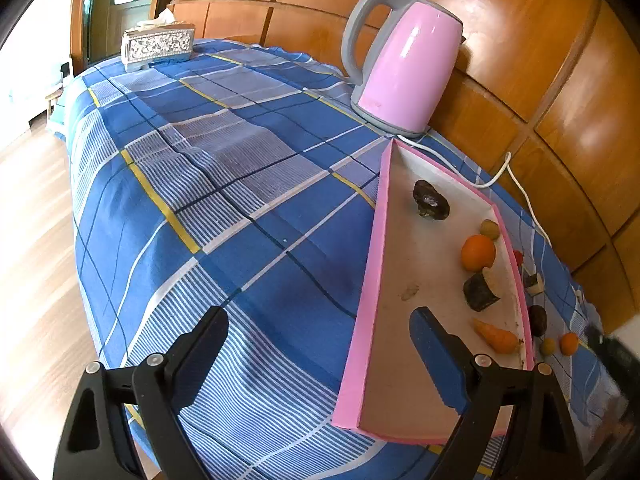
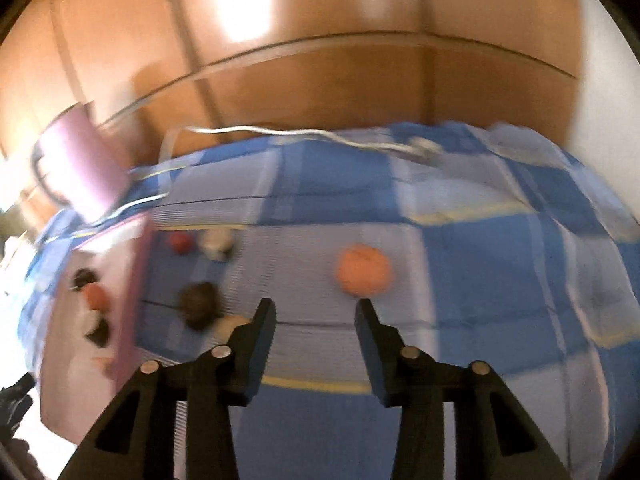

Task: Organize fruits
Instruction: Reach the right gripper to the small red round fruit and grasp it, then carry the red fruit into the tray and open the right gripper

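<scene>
Low in the left wrist view, the left gripper (image 1: 320, 344) stands spread wide and empty, straddling the pink tray's (image 1: 370, 280) near rim. Inside, the carrot (image 1: 496, 336) points upper left. The tray's long axis runs toward the kettle (image 1: 404, 64); bare cloth (image 1: 224, 184) lies left. In the blurred right view, the right gripper (image 2: 316, 312) is narrowly parted, empty; an orange (image 2: 363, 269) lies beyond.

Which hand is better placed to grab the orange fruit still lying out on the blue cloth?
Right. The right gripper points straight at the orange fruit, jaws apart and empty, though that view is blurred. The left gripper sits wide open at the pink tray, away from it.
</scene>
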`<state>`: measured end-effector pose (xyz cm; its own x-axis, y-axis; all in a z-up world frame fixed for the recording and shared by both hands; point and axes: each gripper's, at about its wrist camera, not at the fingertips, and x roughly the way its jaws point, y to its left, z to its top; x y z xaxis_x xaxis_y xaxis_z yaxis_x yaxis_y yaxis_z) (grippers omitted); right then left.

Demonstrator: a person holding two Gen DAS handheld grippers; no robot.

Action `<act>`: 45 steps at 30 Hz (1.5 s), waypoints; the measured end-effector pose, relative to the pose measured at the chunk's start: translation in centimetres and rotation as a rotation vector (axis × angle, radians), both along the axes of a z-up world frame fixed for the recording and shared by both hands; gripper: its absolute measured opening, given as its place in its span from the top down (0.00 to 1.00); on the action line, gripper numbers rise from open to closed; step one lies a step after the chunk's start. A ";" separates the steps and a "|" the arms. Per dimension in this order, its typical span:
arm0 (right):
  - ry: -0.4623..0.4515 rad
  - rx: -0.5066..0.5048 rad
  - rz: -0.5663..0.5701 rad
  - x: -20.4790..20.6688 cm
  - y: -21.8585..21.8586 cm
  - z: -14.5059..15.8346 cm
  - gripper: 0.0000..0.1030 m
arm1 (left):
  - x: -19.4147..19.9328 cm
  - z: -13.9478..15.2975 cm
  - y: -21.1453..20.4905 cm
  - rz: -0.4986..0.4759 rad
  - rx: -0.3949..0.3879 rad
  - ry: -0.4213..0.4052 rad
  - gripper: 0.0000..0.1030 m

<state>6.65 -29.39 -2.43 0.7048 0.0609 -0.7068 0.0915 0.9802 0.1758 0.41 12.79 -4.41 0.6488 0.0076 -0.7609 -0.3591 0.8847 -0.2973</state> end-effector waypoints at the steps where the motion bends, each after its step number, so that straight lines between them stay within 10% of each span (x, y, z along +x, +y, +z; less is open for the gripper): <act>1: -0.008 -0.008 0.044 0.8 1.2 0.4 0.63 | 0.0 -0.1 0.0 0.000 -0.001 0.002 0.10; 20: 0.104 -0.157 0.356 13.7 13.6 -1.6 0.63 | 0.4 -1.9 1.3 0.030 -0.041 0.057 0.07; 23: 0.148 -0.192 0.358 14.8 14.2 -3.1 0.78 | 0.5 -2.2 1.2 0.026 -0.047 0.068 0.07; 45: -0.005 -0.065 0.511 3.7 15.8 1.4 0.79 | -0.8 0.0 0.0 -0.008 -0.040 0.007 0.07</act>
<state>10.30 -13.62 -1.06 0.5997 0.3545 -0.7174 -0.4024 0.9085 0.1127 -0.37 12.75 -4.39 0.6437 -0.0278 -0.7648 -0.3540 0.8751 -0.3298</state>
